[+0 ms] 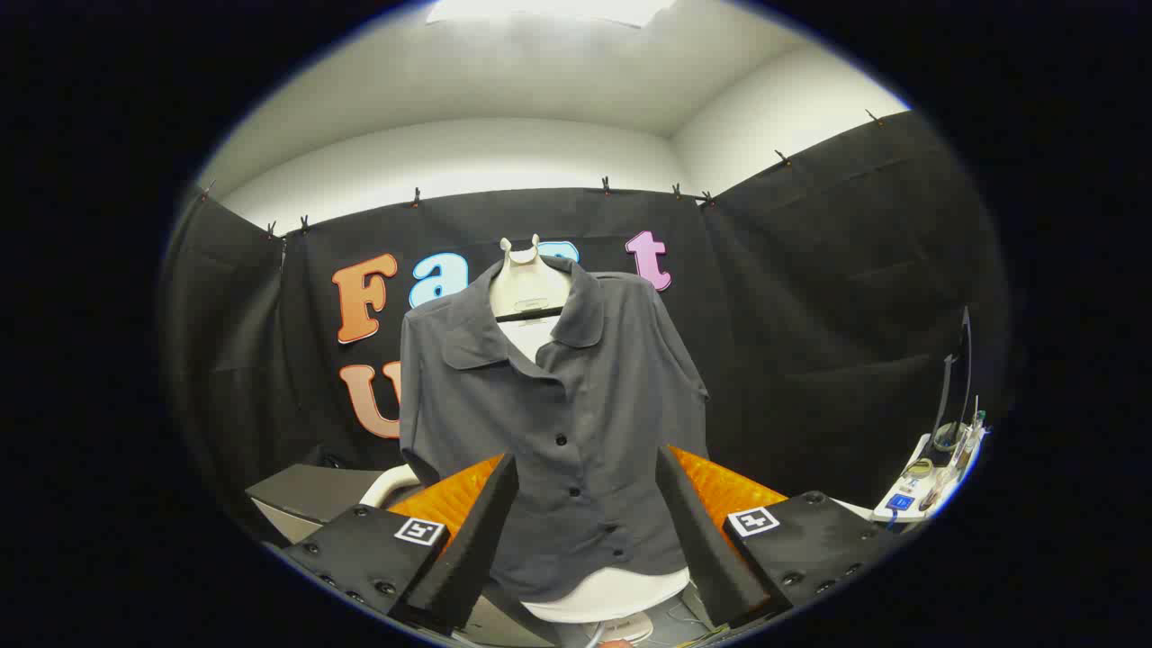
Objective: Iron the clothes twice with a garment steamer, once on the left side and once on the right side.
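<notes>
Between the fingers of the tool [585, 531], w/ jaws spread wide & nothing held, hangs the hem of a grey shirt [576, 423]. Shirt sits buttoned on a pale mannequin [529, 281] just ahead, collar open, front facing the tool. Below the hem, mannequin's white base shows. Off to the right & well apart, a white gadget [931, 472] w/ cables on the tabletop [855, 509]. Steamer: can't tell where.
</notes>
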The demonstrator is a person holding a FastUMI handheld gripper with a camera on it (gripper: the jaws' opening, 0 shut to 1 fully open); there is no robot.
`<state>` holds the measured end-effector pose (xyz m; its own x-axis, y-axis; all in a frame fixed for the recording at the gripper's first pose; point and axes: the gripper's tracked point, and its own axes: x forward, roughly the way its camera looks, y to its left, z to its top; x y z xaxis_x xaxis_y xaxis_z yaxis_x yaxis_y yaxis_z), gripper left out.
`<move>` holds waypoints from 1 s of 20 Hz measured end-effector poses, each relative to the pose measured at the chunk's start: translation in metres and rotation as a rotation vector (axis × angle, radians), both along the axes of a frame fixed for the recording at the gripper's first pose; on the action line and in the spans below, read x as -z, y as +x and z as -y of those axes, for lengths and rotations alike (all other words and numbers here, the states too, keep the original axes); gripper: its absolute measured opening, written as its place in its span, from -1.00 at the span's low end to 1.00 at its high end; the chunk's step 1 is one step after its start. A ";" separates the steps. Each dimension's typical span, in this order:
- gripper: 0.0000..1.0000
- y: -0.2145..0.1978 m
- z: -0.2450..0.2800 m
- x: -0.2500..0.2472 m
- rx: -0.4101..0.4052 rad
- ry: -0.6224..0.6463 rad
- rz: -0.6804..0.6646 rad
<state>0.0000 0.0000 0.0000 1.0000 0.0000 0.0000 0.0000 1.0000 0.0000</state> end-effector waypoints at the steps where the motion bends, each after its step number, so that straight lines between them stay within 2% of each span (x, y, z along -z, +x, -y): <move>1: 0.96 0.006 0.006 -0.003 -0.006 0.000 0.000; 9: 0.97 0.045 0.038 -0.003 -0.081 -0.019 -0.031; 14: 0.96 0.054 0.030 0.003 -0.110 -0.007 -0.042; 20: 0.96 0.047 0.004 0.011 -0.076 0.001 -0.034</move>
<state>0.0471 -0.0036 -0.0111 0.9966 0.0756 -0.0340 -0.0755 0.9971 0.0025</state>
